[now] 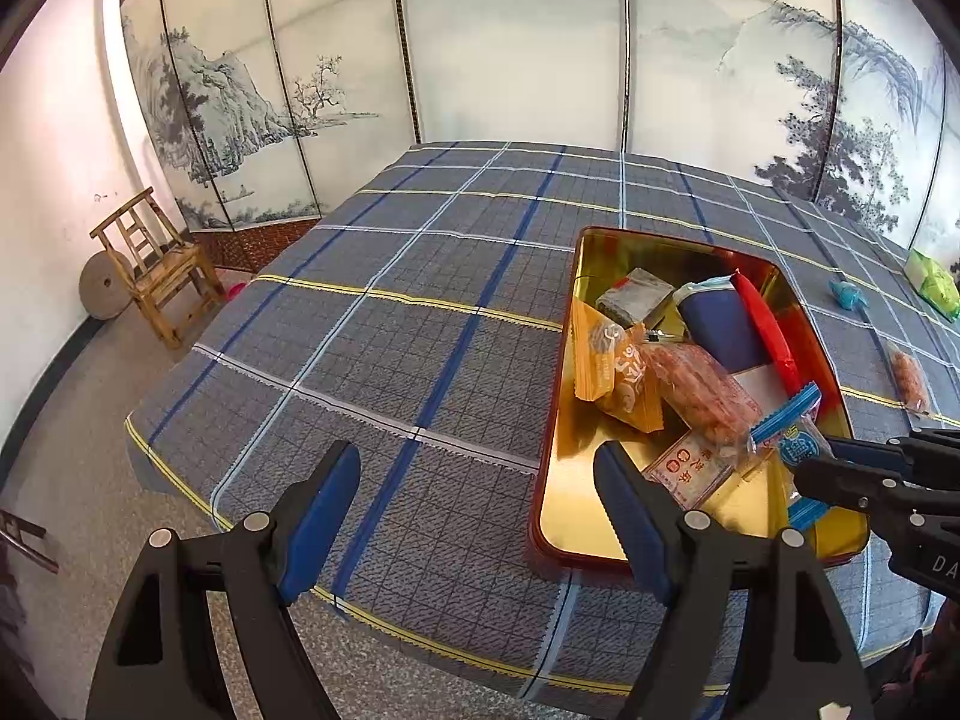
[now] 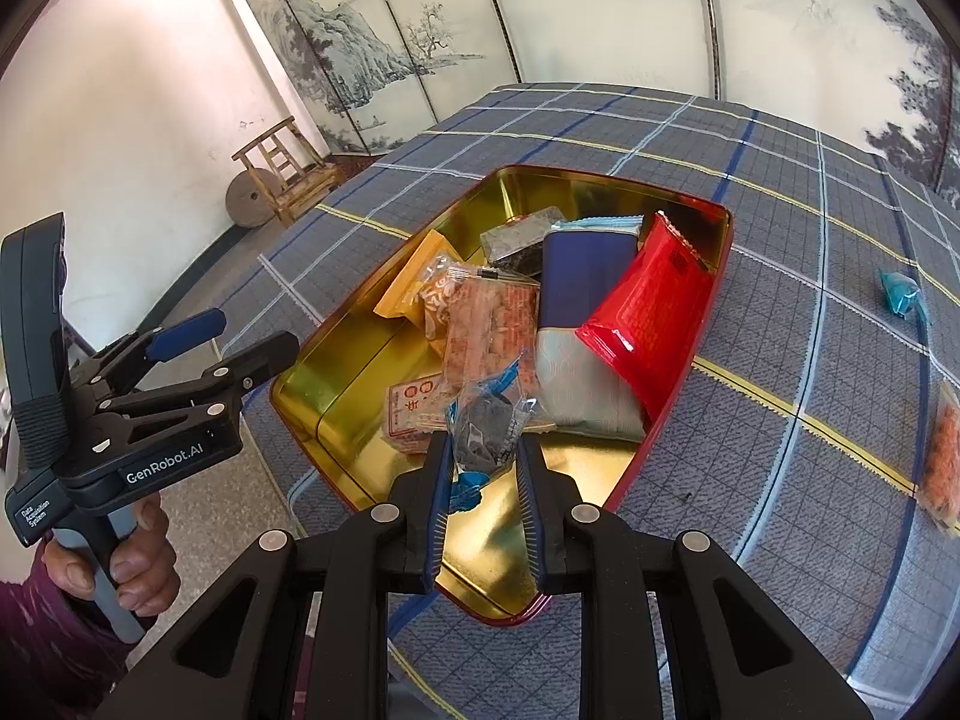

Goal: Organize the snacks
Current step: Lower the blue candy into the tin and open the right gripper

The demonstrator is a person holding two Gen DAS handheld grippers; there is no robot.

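A red tin with a gold inside [image 1: 600, 534] [image 2: 336, 408] lies on the plaid table and holds several snack packets: a red one [image 2: 648, 306], a navy one [image 2: 585, 276], an orange one [image 1: 612, 366]. My right gripper [image 2: 483, 450] is shut on a clear blue-edged packet with a dark snack [image 2: 483, 432], just above the tin's near end; it shows in the left wrist view [image 1: 801, 441]. My left gripper [image 1: 477, 468] is open and empty above the cloth, left of the tin.
Loose on the cloth right of the tin lie a blue candy [image 2: 900, 291], an orange snack pack [image 2: 942, 456] and a green packet [image 1: 933, 282]. A wooden chair [image 1: 153, 264] stands on the floor at the left. A painted folding screen runs behind the table.
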